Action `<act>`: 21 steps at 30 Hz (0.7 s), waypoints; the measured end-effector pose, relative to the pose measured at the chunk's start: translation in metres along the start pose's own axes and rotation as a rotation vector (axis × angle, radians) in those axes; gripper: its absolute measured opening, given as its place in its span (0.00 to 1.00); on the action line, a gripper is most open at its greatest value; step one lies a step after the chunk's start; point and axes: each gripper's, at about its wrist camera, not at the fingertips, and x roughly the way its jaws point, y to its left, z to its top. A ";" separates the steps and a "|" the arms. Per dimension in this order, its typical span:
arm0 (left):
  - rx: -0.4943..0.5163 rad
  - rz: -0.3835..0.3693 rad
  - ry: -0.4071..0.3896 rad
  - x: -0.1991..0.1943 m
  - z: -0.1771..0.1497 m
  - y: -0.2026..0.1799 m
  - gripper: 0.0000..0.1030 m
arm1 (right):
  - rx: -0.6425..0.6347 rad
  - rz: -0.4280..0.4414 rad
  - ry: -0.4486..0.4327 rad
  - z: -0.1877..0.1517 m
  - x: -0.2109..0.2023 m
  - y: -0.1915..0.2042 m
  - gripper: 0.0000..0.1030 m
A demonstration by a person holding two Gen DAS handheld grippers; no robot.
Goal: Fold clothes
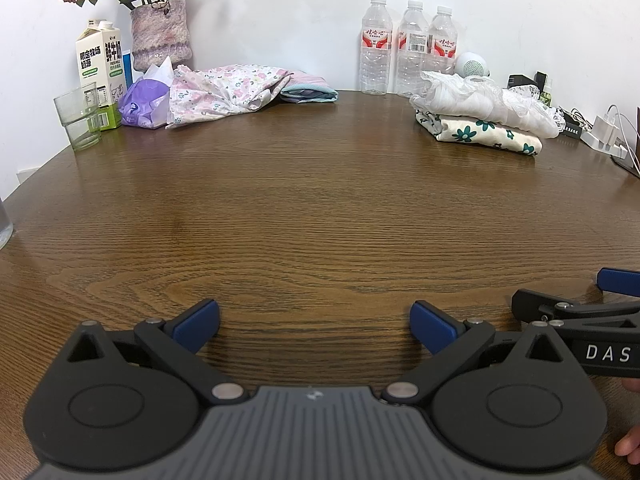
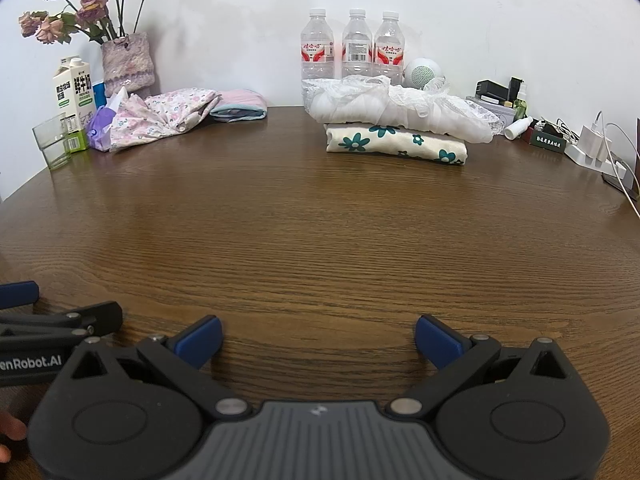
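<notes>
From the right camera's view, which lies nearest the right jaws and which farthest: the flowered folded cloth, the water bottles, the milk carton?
1. Flowered folded cloth, ahead, slightly right.
2. Water bottles, behind it at the wall.
3. Milk carton, far left corner, seemingly farthest.

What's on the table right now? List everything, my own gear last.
table: 1, brown wood, bare in the middle
unfolded clothes: 1 heap, pink floral, far left
folded pink-and-blue garment: 1, beside that heap
folded stack: 2 items, white lace on cream with teal flowers, far right
water bottles: 3, clear, against wall
vase of dried roses: 1, pink, far left
milk carton: 1, white and green, far left
glass: 1, clear, beside the carton
speaker: 1, white, behind stack
power strip with chargers: 1, white, right edge
left gripper: fingers blue, open
right gripper: fingers blue, open
</notes>
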 end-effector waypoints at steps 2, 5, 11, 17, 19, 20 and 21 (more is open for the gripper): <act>0.000 0.000 0.000 0.000 0.000 0.000 1.00 | 0.000 0.000 0.000 0.000 0.000 0.000 1.00; 0.001 0.002 0.000 0.000 0.000 0.000 1.00 | -0.001 0.001 0.001 -0.001 -0.001 0.000 1.00; 0.007 -0.003 0.001 0.000 0.000 -0.002 1.00 | 0.001 -0.003 0.001 -0.003 -0.004 0.000 1.00; 0.005 -0.004 0.000 0.000 -0.001 -0.002 1.00 | 0.001 -0.002 0.001 -0.002 -0.004 0.000 1.00; 0.005 -0.004 0.000 0.000 -0.001 -0.002 1.00 | 0.001 -0.002 0.001 -0.003 -0.004 0.000 1.00; 0.004 -0.004 0.000 0.000 -0.001 -0.002 1.00 | 0.001 -0.002 0.001 -0.003 -0.003 0.000 1.00; 0.005 -0.004 0.000 0.000 -0.001 -0.002 1.00 | 0.001 -0.002 0.001 -0.003 -0.003 0.000 1.00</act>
